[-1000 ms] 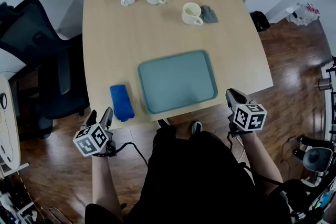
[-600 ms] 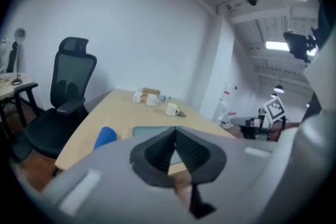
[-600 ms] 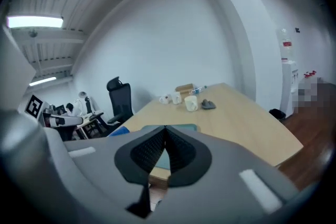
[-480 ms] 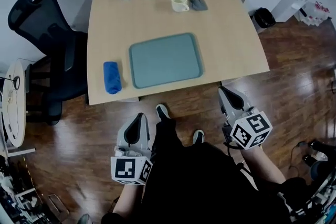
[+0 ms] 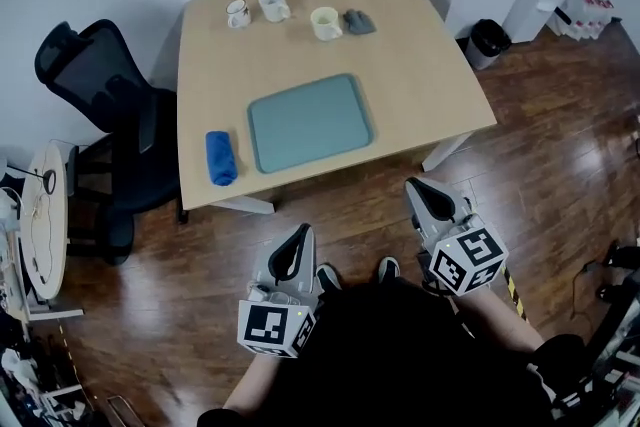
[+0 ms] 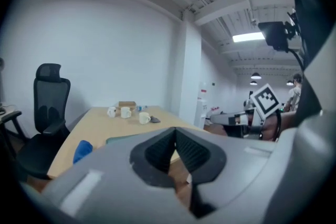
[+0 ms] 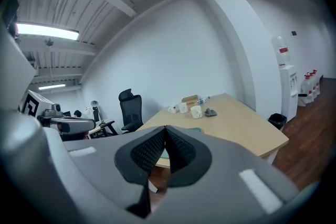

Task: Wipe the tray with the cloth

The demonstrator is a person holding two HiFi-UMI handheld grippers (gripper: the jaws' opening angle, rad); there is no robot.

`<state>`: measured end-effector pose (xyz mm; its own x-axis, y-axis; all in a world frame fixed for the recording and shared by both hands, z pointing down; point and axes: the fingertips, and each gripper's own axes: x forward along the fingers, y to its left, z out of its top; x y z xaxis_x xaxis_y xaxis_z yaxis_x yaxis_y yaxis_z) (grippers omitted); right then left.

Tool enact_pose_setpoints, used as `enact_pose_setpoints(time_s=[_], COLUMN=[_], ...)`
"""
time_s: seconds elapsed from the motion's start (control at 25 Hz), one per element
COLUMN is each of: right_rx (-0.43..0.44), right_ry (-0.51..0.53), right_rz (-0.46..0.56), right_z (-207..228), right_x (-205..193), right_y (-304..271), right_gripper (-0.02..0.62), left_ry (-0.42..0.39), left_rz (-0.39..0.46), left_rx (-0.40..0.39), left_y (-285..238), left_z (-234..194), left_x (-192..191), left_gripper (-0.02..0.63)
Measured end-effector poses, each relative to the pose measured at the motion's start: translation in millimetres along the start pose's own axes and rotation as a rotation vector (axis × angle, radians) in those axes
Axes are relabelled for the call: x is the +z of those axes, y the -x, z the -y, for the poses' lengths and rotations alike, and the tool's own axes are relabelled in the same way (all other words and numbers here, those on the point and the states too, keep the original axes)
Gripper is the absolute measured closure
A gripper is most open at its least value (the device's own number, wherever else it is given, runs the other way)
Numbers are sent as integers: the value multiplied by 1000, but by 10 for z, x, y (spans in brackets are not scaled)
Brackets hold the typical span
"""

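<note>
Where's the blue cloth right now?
Head view: the blue cloth lies on the wooden table near its front left edge, just left of the teal tray.

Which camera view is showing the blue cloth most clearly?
The head view: the blue cloth lies whole on the table, beside the tray. The left gripper view shows only a small blue piece of it at the table's near edge. The right gripper view does not show it.
</note>
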<state>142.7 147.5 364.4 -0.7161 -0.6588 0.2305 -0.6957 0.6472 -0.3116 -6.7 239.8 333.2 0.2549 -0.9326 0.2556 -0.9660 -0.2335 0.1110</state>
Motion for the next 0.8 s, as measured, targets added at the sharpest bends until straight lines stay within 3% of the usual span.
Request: enact_pose_setpoints(time_s=[0.48,0.8], right_rx=[5,17], right_ry=[54,39], right_rz=[-68,-80], right_z=[-627,-758], right_x=[-398,-455], right_y=[-278,-201], right_gripper=[589,589], left_ry=[120,114], left_rz=[-23,-60], left_rx=[50,46], left_y=[342,430], left_z=[-669,-640], left_x=[-165,-257], left_gripper=[603,603])
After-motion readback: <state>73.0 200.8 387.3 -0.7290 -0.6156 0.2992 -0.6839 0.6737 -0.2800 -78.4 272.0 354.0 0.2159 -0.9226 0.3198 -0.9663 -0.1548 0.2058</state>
